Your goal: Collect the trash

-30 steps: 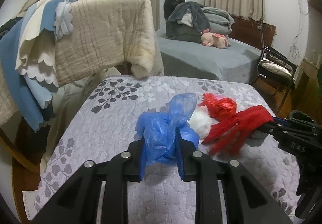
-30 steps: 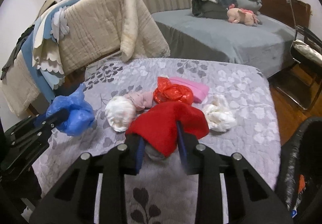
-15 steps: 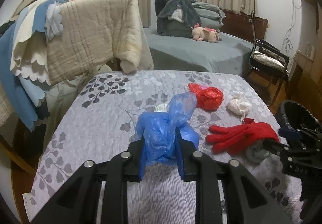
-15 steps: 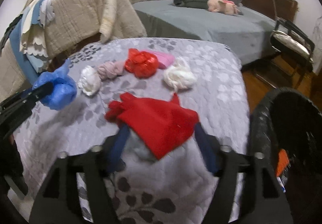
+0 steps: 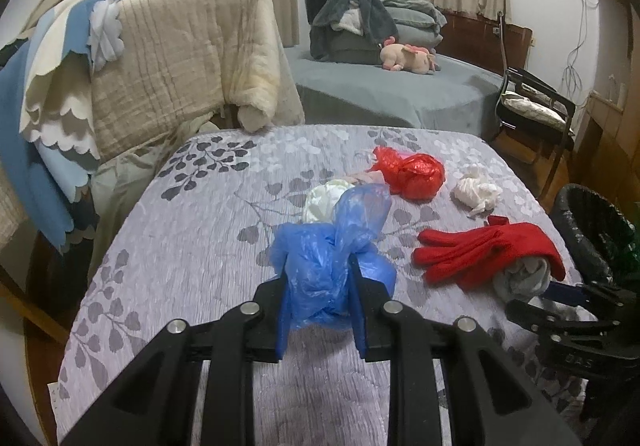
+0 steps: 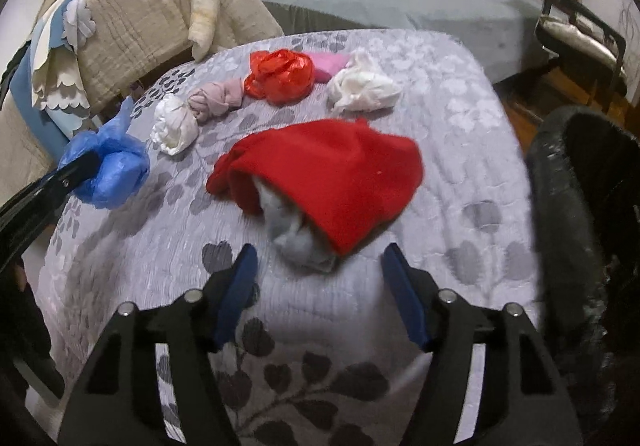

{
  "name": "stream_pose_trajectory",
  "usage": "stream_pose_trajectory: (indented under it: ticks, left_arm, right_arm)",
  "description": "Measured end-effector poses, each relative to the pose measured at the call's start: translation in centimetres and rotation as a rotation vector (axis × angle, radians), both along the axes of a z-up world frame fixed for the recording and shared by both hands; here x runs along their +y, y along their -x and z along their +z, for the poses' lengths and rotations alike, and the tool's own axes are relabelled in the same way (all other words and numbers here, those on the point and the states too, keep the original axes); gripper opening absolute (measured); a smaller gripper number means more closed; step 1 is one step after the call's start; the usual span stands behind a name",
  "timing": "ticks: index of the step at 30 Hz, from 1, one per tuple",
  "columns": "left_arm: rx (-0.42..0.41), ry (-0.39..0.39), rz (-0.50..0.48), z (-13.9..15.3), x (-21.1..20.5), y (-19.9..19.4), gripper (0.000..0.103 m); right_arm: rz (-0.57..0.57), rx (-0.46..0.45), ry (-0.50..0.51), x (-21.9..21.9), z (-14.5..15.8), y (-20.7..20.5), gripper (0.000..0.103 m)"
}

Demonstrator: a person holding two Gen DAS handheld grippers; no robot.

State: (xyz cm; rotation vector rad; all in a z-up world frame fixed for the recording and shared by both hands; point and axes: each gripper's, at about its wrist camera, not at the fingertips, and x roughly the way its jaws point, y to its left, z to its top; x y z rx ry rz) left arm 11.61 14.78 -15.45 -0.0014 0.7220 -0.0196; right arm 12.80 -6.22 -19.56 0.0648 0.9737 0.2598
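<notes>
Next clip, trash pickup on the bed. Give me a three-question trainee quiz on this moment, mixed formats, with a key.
1. True or false: the left gripper is shut on the blue bag.
2. The right gripper is: A) shut on the red glove; B) open, holding nothing; C) inside the bin.
3. Fill in: the grey cloth lies partly under the red ____.

Key: 1 true; 2 B; 3 glove.
</notes>
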Motion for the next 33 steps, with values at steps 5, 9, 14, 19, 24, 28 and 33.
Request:
stream_pose_trajectory:
  ticks: [5, 9, 14, 19, 24, 28, 33]
  left_arm:
    - [0.011, 0.0, 0.005, -0.4, 0.1, 0.0, 0.025]
    - [0.012, -0.001, 0.006, -0.4, 0.1, 0.1, 0.025]
    - [0.006, 0.003, -0.008, -0.1, -0.3, 0.2, 0.025]
    - [0.005, -0.001, -0.036, 0.0, -1.4, 0.7, 0.025]
    - [0.014, -0.002, -0.052, -0.2, -2.1, 1.0, 0.025]
    - [0.015, -0.001, -0.056, -0.2, -2.2, 1.1, 0.025]
    - [0.013, -0.002, -0.056, -0.1, -2.4, 1.3, 0.025]
  right_arm:
    - [-0.005, -0.017, -0.003, 0.5, 0.0, -1.5, 0.045]
    - [0.027, -0.021, -0.019, 0.4, 0.7, -1.8, 0.035]
    - [0.038, -0.027, -0.023, -0.5, 1.9, -0.2, 0.035]
    - [0.037, 0.01, 0.019, -1.4, 1.1, 1.9, 0.045]
    - [0.004, 0.015, 0.017, -2.7, 0.8, 3.2, 0.054]
    - [-0.005, 0.016, 0.009, -3.0, 1.1, 3.6, 0.055]
    - [-0.013, -0.005, -0.024, -3.4, 2.6, 3.9, 0.063]
